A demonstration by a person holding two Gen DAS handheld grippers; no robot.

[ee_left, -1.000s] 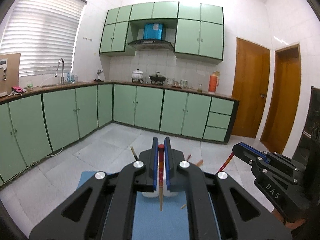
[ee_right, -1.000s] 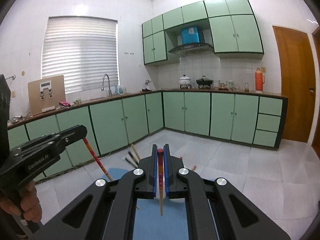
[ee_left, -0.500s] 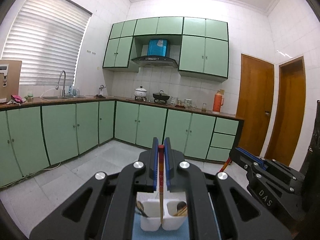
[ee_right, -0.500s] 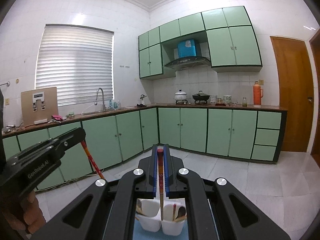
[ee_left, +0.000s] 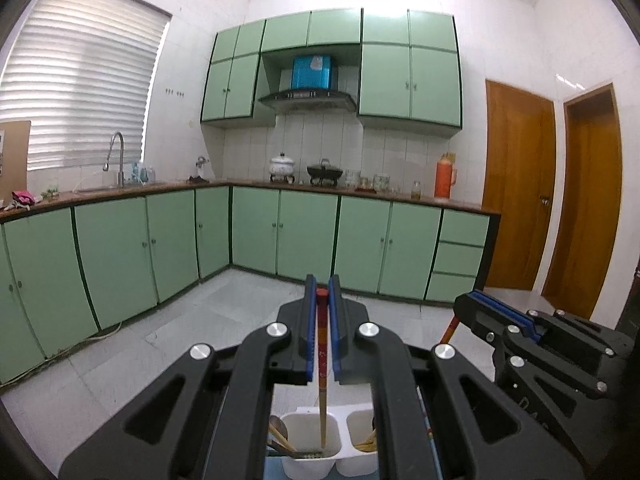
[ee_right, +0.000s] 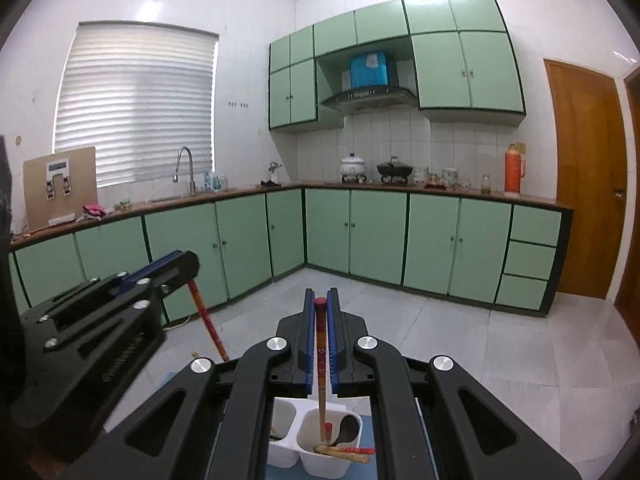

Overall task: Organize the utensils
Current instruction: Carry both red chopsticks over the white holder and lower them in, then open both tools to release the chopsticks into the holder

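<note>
Left tongs (ee_left: pixel 322 300) clamped on a red-topped chopstick (ee_left: pixel 321 360), tip hanging over the left cup of the white two-cup holder (ee_left: pixel 310 464). Right tongs (ee_right: pixel 320 300) clamped on another chopstick (ee_right: pixel 321 360), over the holder's right cup.

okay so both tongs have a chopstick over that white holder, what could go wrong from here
1. Wrong cup: the left tongs hold their chopstick over the left cup of the white holder, the right tongs theirs over the right cup, so the pair may end up split.
2. The right cup already has chopsticks lying across it, which might block the incoming tip.
3. The holder looks light; an off-centre push could tip it.
</note>
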